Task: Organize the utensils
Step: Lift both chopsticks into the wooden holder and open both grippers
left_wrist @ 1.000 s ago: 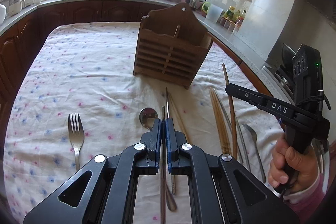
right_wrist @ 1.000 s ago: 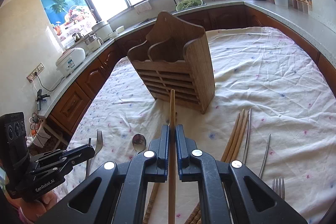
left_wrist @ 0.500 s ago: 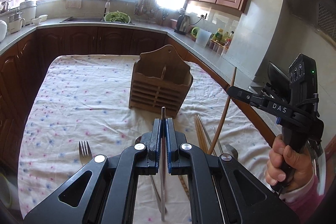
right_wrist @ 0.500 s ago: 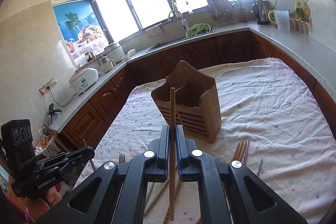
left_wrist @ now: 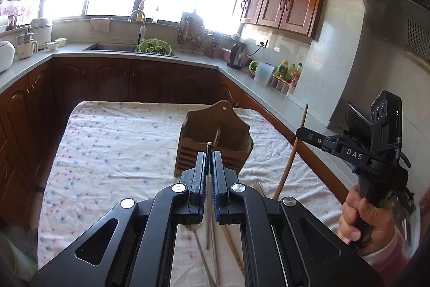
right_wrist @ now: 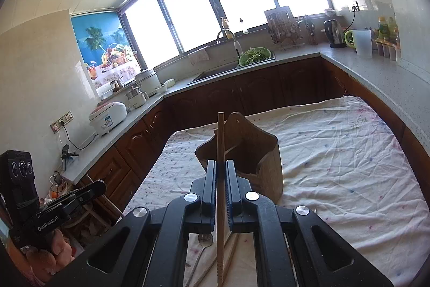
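Kitchen counters surround a table with a flowered tablecloth (left_wrist: pixel 113 141). Left gripper (left_wrist: pixel 209 166) is clamped on a metal chopstick (left_wrist: pixel 208 195); right gripper (right_wrist: pixel 221 174) is clamped on a wooden chopstick (right_wrist: pixel 220 141). Both are raised above the table, near the wooden holder (right_wrist: pixel 250 152). A spoon (left_wrist: pixel 197 241) and other chopsticks lie on the cloth below.

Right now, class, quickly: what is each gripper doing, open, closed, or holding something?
Left gripper: closed on a metal chopstick.
Right gripper: closed on a wooden chopstick.
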`<state>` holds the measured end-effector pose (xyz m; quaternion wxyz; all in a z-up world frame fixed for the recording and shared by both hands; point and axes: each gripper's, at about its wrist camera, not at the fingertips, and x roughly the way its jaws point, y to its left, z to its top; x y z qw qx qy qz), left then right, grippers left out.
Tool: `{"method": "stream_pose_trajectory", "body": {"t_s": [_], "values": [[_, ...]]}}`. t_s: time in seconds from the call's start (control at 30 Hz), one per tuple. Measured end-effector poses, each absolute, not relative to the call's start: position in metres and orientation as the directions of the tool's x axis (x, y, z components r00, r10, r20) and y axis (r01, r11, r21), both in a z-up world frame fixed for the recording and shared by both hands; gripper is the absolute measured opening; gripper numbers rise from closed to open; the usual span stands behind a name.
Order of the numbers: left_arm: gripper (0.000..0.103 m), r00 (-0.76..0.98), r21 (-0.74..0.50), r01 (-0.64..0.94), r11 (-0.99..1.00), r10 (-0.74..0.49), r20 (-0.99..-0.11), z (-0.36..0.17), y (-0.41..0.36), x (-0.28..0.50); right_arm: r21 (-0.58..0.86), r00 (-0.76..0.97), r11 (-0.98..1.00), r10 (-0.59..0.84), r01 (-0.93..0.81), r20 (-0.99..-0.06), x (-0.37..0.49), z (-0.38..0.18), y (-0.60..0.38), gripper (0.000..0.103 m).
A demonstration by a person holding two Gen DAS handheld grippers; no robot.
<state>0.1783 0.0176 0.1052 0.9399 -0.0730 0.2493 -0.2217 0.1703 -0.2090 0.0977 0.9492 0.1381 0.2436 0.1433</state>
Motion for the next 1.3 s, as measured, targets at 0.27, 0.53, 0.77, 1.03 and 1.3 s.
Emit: {"method": "stream_pose_trajectory", "body": {"t_s": [0.27, 0.53, 0.77, 1.03, 1.3], "values": [[0.004, 0.830, -0.239, 0.382, 0.893, -0.445, -0.335, 0.147, 0.018, 0.211, 0.325, 0.888, 0.927, 0.303, -0.189, -0.347, 0.198, 0.127, -0.219, 0.006], [0.004, 0.868, -0.220, 0.383, 0.897, -0.431, -0.248, 0.185, 0.010, 0.259, 0.329, 0.932, 0.931, 0.249, -0.156, -0.262, 0.237, 0.157, -0.233, 0.006], [0.004, 0.888, -0.230, 0.345, 0.910, -0.395, -0.233, 0.177, -0.003, 0.311, 0.289, 0.951, 0.950, 0.191, -0.117, -0.244, 0.271, 0.156, -0.236, 0.006], [0.004, 0.874, -0.235, 0.304, 0.923, -0.369, -0.316, 0.115, -0.024, 0.354, 0.296, 0.944, 0.950, 0.181, -0.096, -0.276, 0.294, 0.103, -0.238, 0.006], [0.004, 0.856, -0.239, 0.281, 0.929, -0.356, -0.376, 0.073, -0.036, 0.369, 0.296, 0.928, 0.951, 0.191, -0.093, -0.320, 0.296, 0.069, -0.235, 0.006]]}}
